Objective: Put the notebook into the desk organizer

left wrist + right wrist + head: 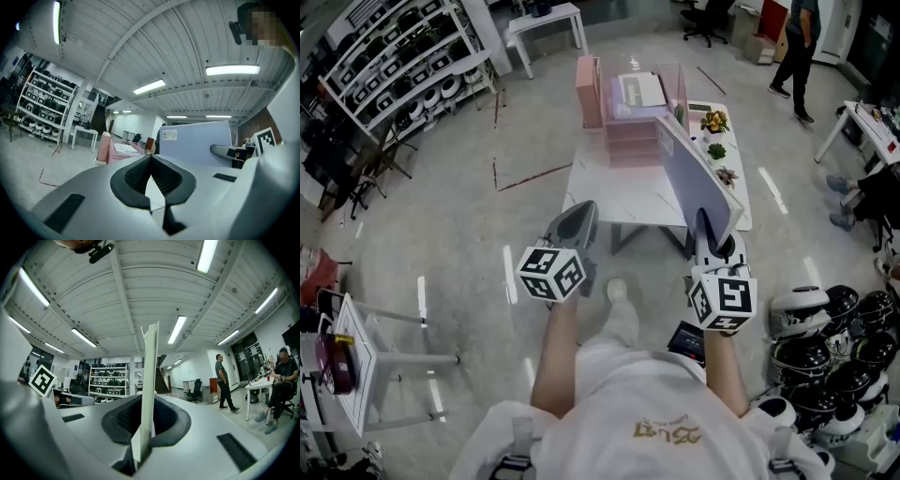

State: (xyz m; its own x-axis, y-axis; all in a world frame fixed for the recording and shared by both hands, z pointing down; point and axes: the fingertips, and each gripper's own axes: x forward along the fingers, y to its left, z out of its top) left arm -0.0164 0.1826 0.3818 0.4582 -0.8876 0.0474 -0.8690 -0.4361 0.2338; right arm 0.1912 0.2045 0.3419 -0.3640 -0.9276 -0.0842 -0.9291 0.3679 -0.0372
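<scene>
The right gripper (146,422) pinches a thin lavender-covered notebook (150,376) near its lower edge, jaws pressed on it. Here only the notebook's pale edge shows, rising straight up, its bottom hidden between the pads. The head view shows its broad lavender face, standing on edge. Its long axis runs away from the person toward the pink tiered plastic desk organizer (630,127) at the far end of the white table (614,197). The left gripper (151,161) is pressed together, empty.

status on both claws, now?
Left claw: closed, empty.
Right claw: closed on the notebook.
</scene>
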